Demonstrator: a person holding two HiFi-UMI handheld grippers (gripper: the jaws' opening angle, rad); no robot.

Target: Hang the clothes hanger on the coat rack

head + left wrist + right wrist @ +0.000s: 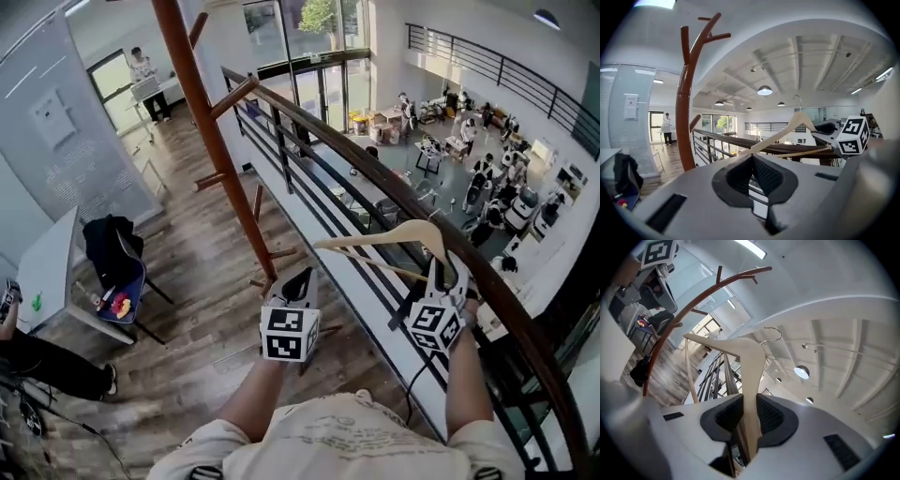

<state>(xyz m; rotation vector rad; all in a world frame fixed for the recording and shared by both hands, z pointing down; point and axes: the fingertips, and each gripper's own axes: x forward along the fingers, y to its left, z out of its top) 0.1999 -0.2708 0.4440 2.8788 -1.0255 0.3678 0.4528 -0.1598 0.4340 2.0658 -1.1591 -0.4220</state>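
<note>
A pale wooden clothes hanger (394, 236) with a metal hook is held by one arm in my right gripper (439, 272), just over the balcony handrail. In the right gripper view the pads press on the hanger (750, 357) from both sides, the gripper (750, 413) shut on it. The brown wooden coat rack (214, 141) stands to the left of the hanger, its branches high up (684, 117) (684, 315). My left gripper (298, 279) is near the rack's foot, its jaws (753, 161) shut with nothing between them. The hanger (787, 129) shows to its right.
A black railing with a dark wooden handrail (394, 187) runs diagonally on the right, with a lower floor and people beyond. A white table (47, 272) and a chair with a black garment (112, 248) stand at the left. A person (37, 361) sits at the left edge.
</note>
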